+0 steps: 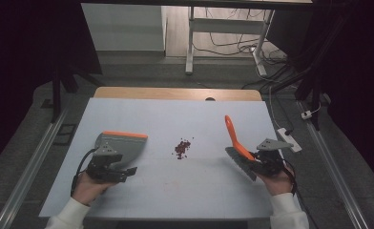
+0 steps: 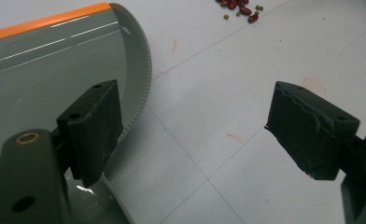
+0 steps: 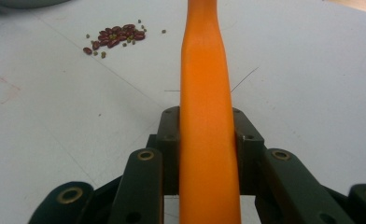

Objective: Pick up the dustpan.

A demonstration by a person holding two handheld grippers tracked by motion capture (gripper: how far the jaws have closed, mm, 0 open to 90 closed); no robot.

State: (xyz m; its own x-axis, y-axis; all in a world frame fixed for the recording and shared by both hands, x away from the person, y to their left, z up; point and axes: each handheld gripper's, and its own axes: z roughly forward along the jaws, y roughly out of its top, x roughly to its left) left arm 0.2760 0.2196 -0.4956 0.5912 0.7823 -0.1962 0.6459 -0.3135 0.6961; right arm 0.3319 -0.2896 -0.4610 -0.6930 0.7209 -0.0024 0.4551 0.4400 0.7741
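1. I am holding a brush (image 1: 240, 151) in my right gripper (image 1: 266, 160); the right gripper view shows its fingers (image 3: 246, 140) clenching the orange handle (image 3: 204, 116) from both sides. The bristles are resting near the right edge of the counter (image 1: 175, 191), and the handle is tilting up and away from me.

2. My left gripper (image 1: 109, 167) is sitting at the near end of the dustpan (image 1: 118, 145), towards the left edge of the counter. Its fingers (image 2: 95, 126) are standing wide apart, gripping nothing, one hovering over the pan's rim and the other over bare counter.

3. The beans (image 1: 182, 148), a small pile of dark red ones with a few green ones, are lying about mid-counter, between dustpan and brush and well apart from both.

4. I am judging that the sweeping is not yet under way: the brush is in hand, but the dustpan is not being held.

5. Next I am needing to close the left fingers on the dustpan's handle, slide its orange lip up beside the pile, then bring the bristles behind the beans and sweep them towards the pan.
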